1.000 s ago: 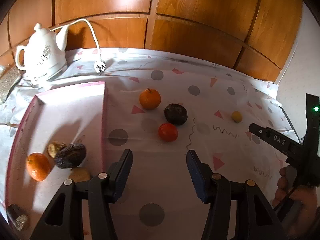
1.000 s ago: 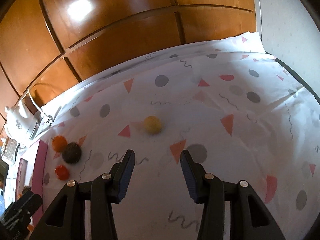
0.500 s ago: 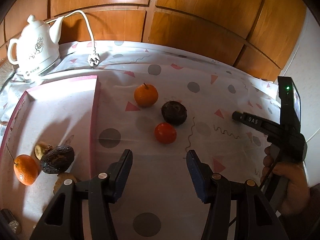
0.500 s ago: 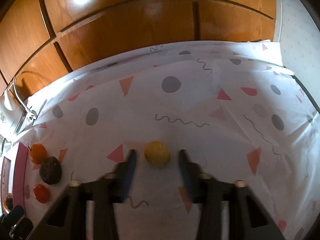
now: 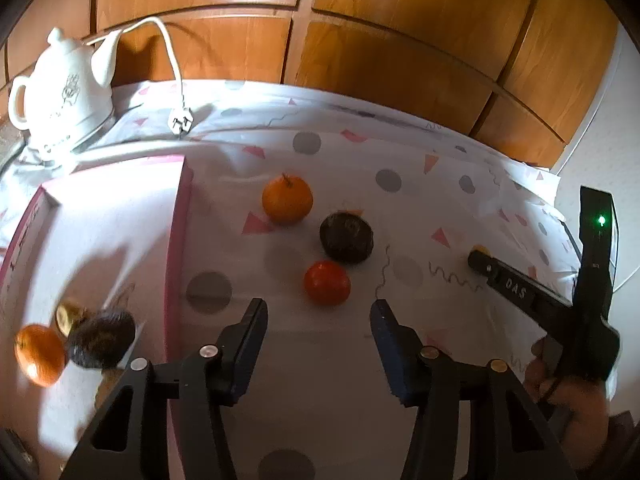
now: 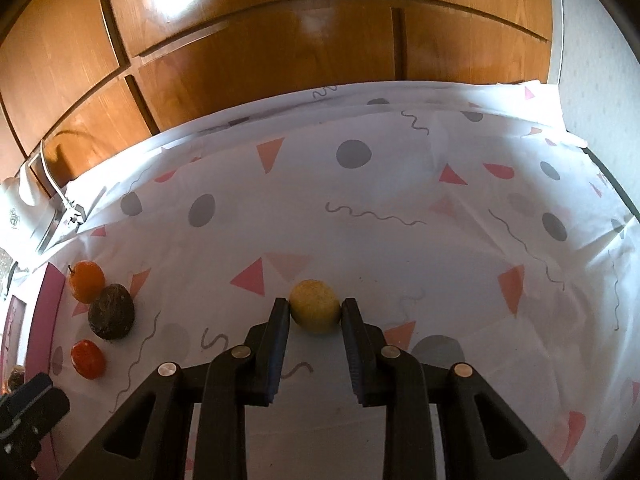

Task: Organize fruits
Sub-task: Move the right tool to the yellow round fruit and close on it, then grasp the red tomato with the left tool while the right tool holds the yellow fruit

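Note:
A small yellow fruit (image 6: 315, 305) lies on the patterned tablecloth between the fingertips of my right gripper (image 6: 314, 307), whose jaws have closed in against both its sides. An orange (image 5: 287, 199), a dark wrinkled fruit (image 5: 346, 237) and a red tomato (image 5: 327, 282) lie in a cluster on the cloth. My left gripper (image 5: 318, 314) is open and empty, just short of the tomato. The pink-rimmed tray (image 5: 179, 236) on the left holds an orange (image 5: 39, 354), a dark fruit (image 5: 102, 337) and other small pieces. The right gripper also shows in the left wrist view (image 5: 480, 258).
A white teapot-style kettle (image 5: 64, 92) with its cord and plug (image 5: 179, 122) stands at the back left. Wooden panels (image 6: 280, 40) rise behind the table. The cloth's right edge (image 6: 616, 184) meets a white wall.
My right gripper moved forward to the yellow fruit and its jaws narrowed around it. My left gripper drifted forward toward the tomato, still open.

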`<state>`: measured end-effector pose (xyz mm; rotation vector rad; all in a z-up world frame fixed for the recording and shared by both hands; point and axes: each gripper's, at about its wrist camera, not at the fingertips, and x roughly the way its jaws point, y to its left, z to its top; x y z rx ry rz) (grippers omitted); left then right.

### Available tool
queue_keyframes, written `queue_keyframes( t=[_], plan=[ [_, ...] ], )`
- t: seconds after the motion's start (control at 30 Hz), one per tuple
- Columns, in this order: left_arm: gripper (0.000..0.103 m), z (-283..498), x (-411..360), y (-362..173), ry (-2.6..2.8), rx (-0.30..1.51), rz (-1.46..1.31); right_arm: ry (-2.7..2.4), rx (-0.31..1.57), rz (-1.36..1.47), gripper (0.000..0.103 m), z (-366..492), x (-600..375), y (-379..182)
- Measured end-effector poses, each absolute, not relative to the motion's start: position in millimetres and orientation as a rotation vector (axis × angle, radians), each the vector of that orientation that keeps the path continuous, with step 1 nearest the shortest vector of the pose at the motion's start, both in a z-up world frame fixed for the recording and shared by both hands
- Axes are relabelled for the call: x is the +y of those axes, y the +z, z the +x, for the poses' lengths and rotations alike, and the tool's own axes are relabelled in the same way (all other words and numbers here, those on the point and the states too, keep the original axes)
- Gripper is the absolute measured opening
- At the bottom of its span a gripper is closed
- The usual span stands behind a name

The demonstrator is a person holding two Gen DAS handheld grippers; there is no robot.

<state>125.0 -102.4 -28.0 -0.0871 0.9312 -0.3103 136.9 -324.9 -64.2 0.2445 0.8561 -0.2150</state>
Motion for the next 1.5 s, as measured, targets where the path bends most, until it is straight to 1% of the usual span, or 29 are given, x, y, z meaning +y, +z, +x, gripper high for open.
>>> queue_keyframes(
  t=[0.23,0.3,0.33,0.37,0.4,0.43,0.6,0.8,0.9,1.13,1.5],
  plan=[
    [0.050,144.9,-114.4,-33.7,-0.301,0.947,-0.076,-0.212,0.846,0.247,0.027,137.1,-325.5,-65.1],
    [0.043,152.0,-118.5,-37.9,-0.290,0.957,-0.055,-0.210,0.845,0.249,0.027,136.8,-325.8,-65.5],
    [0.043,154.8,-120.0,-39.8,-0.284,0.958,-0.044,-0.209,0.844,0.250,0.027,135.5,-325.8,-65.7],
    [0.040,157.8,-121.8,-42.8,-0.281,0.963,-0.035,-0.207,0.844,0.252,0.027,135.1,-326.3,-65.8],
    [0.034,160.5,-123.0,-46.6,-0.278,0.977,-0.027,-0.205,0.844,0.255,0.027,135.1,-326.8,-66.1],
    [0.030,162.3,-123.8,-49.2,-0.274,0.985,-0.026,-0.205,0.844,0.255,0.027,135.0,-326.9,-66.1],
    [0.029,154.9,-124.6,-50.8,-0.279,0.952,-0.004,-0.208,0.851,0.231,0.027,137.2,-322.8,-67.4],
    [0.029,122.1,-126.3,-42.5,-0.333,0.904,-0.001,-0.201,0.856,0.244,0.027,138.3,-324.6,-69.3],
    [0.029,110.1,-131.8,-48.7,-0.336,0.898,0.025,-0.197,0.856,0.251,0.027,138.4,-326.0,-69.9],
    [0.029,107.4,-136.1,-59.1,-0.327,0.882,0.052,-0.188,0.855,0.259,0.027,138.2,-327.6,-70.5],
    [0.029,106.9,-133.9,-61.0,-0.334,0.877,0.028,-0.205,0.864,0.217,0.027,141.3,-322.1,-70.3]
  ],
)
